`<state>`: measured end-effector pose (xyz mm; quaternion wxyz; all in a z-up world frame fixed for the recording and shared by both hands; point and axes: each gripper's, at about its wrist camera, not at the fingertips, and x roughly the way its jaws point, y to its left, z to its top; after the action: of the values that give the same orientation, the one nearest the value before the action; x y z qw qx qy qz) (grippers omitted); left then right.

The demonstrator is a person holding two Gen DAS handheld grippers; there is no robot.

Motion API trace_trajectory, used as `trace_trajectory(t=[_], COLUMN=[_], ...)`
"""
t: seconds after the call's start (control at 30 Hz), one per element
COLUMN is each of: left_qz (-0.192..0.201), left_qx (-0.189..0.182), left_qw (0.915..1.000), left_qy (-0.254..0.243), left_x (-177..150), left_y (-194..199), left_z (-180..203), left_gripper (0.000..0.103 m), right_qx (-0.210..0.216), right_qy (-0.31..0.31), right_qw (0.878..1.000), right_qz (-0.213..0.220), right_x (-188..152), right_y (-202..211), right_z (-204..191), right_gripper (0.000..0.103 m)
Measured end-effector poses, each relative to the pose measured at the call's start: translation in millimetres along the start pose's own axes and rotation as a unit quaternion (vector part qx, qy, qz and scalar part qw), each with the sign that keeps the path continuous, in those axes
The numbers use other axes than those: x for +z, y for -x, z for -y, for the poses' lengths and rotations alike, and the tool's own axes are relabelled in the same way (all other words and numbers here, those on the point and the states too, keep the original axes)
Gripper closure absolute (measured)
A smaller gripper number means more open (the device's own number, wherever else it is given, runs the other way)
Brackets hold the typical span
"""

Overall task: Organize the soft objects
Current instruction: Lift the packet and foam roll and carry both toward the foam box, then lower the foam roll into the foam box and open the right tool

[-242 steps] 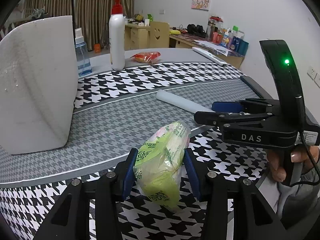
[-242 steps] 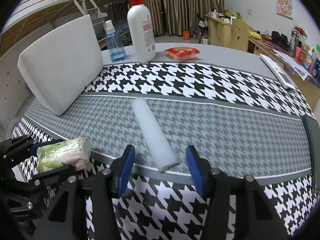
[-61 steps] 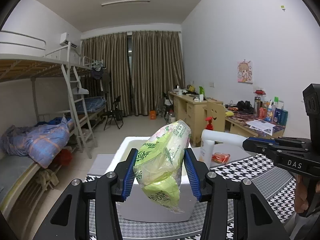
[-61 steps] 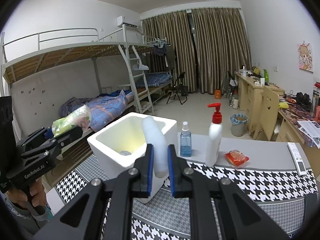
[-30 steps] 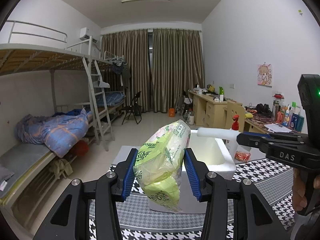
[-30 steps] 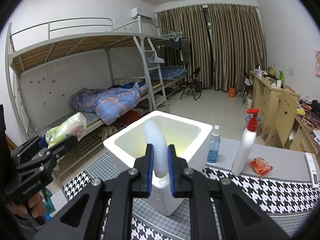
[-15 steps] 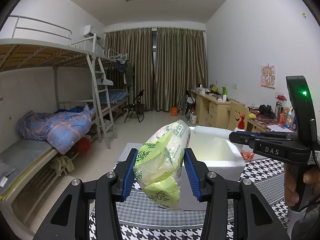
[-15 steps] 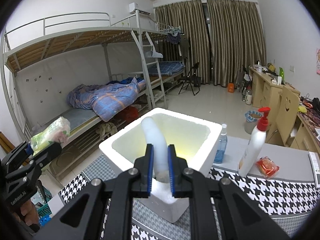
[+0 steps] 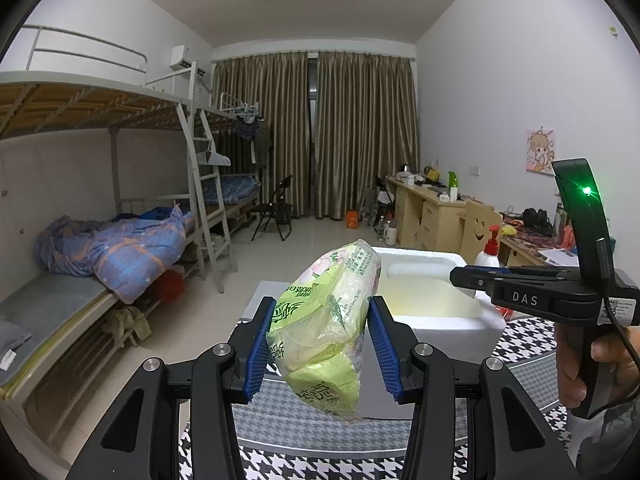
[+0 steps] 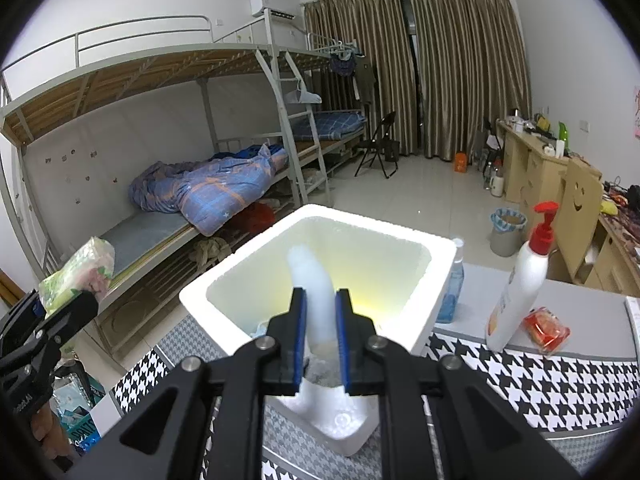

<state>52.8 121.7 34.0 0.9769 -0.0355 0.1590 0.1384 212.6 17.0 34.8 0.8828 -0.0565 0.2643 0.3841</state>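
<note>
Left wrist view: the left gripper (image 9: 320, 344) has its fingers (image 9: 262, 344) squeezed on a green tissue pack (image 9: 326, 324), held up in the air. The white foam box (image 9: 436, 304) stands on the table (image 9: 304, 420) at about 2 o'clock from the pack, open at the top. The right gripper (image 9: 460, 276) comes in from 3 o'clock, held in a hand (image 9: 592, 364), and its tip reaches over the box. A white stick pokes out past that tip, above the box.

Right wrist view: the right gripper (image 10: 320, 332) has its fingers (image 10: 299, 332) pinched tight on a soft white foam stick (image 10: 316, 292). The stick bends and its far end hangs over the inside of the box (image 10: 224, 280). Something small and pale already lies at the bottom. At 9 o'clock the left gripper (image 10: 60, 312) waits with the tissue pack (image 10: 80, 272), off to the side of the box. A pump bottle (image 10: 520, 292) and a red packet (image 10: 546, 330) sit on the table at 3 o'clock.

The step now looks like putting the foam stick into the box. Next, the right gripper should dip lower into the box and let go. The stick is bendy, so it may spring. Then the tissue pack likely goes in too.
</note>
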Motion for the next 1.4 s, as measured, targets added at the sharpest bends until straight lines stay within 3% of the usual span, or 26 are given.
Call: trace_trajectory(t=[0.17,0.27,0.33,0.4,0.57,0.73,0.83,1.4], left_qz=[0.001,0.001,0.001,0.0,-0.002,-0.001,0.001,-0.005], left_qx=[0.003,0.004,0.005,0.004,0.004,0.0,-0.005,-0.021], left_qw=[1.0,1.0,1.0,1.0,1.0,1.0,1.0,0.9996], left_qy=[0.0,0.002,0.002,0.0,0.0,-0.002,-0.004,-0.019], left_x=[0,0,0,0,0,3,4,17], left_y=[-1,-1,-1,-1,-3,-7,-7,-20], left_z=[-2,-4,-4,-5,-7,-3,0,20], left_gripper=[0.055,0.055,0.055,0.055,0.055,0.055,0.055,0.055], right_qx=[0.005,0.006,0.0,0.001,0.002,-0.005,0.0,-0.015], right_qy=[0.003,0.0,0.0,-0.003,0.006,0.014,0.012,0.011], right_qw=[1.0,1.0,1.0,1.0,1.0,1.0,1.0,0.999], right_qz=[-0.002,-0.003,-0.006,0.002,0.012,0.026,0.027,0.04], right_x=[1,1,1,0,1,0,0,-5], right_y=[-2,-3,-3,0,6,12,15,33], right_z=[4,6,7,9,7,7,9,23], right_gripper=[0.083,0.069,0.04,0.027,0.021,0.005,0.001,0.001])
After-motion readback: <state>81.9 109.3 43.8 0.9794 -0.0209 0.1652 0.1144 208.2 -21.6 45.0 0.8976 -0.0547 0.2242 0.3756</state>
